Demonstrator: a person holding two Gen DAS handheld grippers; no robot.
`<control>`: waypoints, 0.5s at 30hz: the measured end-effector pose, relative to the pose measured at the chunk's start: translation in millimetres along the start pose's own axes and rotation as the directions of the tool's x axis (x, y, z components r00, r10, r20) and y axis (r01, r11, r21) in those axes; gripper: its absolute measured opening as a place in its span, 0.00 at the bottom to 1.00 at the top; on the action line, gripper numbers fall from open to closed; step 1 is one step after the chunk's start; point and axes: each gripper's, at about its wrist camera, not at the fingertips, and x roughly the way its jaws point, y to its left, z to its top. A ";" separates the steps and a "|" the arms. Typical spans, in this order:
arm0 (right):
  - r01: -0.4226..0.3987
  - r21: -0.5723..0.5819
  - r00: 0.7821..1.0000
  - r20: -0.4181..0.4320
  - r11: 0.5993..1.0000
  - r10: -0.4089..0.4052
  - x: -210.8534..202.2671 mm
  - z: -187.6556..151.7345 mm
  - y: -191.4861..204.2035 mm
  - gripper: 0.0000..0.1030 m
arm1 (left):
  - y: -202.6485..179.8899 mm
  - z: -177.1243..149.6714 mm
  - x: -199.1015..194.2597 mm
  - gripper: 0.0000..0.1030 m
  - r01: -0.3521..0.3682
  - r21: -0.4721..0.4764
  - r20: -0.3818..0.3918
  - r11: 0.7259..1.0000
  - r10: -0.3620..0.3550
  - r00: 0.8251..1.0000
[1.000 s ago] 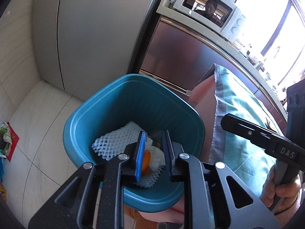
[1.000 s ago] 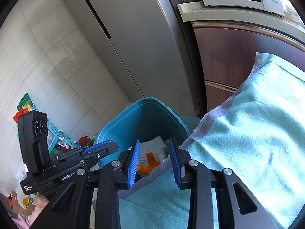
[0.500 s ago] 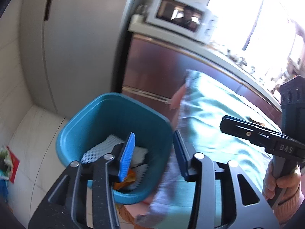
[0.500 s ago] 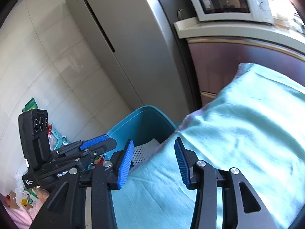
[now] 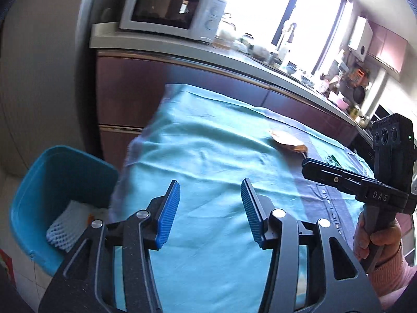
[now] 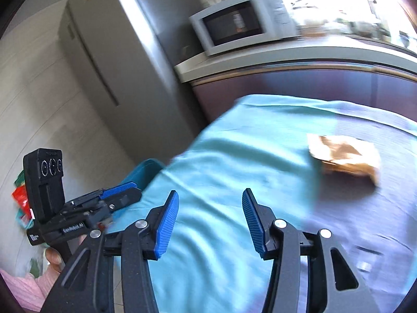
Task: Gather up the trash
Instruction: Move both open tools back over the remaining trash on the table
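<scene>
Left wrist view: both grippers' jaws opening, empty, over the teal cloth (image 5: 208,156) beside its edge by the blue bin (image 5: 31,195)

Sunlit kitchen: microwave (image 5: 170,10) on counter (image 5: 234,54), perhaps a fridge (image 6: 104,60).

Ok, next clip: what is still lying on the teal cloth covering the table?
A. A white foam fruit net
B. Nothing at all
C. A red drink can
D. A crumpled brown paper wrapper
D: a crumpled brown paper wrapper lies on the teal cloth, ahead of the right tool; the white foam net is already down in the blue bin beside the table.
</scene>
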 end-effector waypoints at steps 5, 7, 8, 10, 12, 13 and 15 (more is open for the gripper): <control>0.086 0.075 0.995 0.039 0.993 -0.089 -33.5 -6.9 -45.0 0.48 | -35.2 9.9 27.6 0.47 0.056 0.035 -0.037 0.998 -0.055 0.998; 0.116 0.098 0.991 0.056 0.988 -0.122 -44.8 -9.1 -59.8 0.48 | -48.4 14.7 39.3 0.47 0.077 0.045 -0.054 0.996 -0.074 0.996; 0.129 0.112 0.989 0.065 0.985 -0.137 -51.0 -9.8 -67.3 0.48 | -55.7 17.1 45.2 0.47 0.091 0.049 -0.064 0.995 -0.087 0.994; 0.155 0.130 0.983 0.078 0.979 -0.165 -60.7 -11.4 -79.5 0.48 | -66.7 21.9 55.1 0.47 0.107 0.060 -0.079 0.992 -0.103 0.992; 0.177 0.147 0.977 0.090 0.973 -0.192 -70.4 -13.3 -91.4 0.48 | -79.0 27.4 66.7 0.47 0.117 0.076 -0.091 0.990 -0.110 0.990; 0.189 0.158 0.974 0.096 0.969 -0.205 -76.4 -14.5 -98.2 0.48 | -85.4 29.3 71.0 0.47 0.123 0.085 -0.095 0.989 -0.115 0.989; 0.209 0.174 0.967 0.108 0.962 -0.230 -85.0 -15.3 -108.8 0.48 | -97.5 33.6 81.0 0.47 0.132 0.100 -0.106 0.986 -0.121 0.987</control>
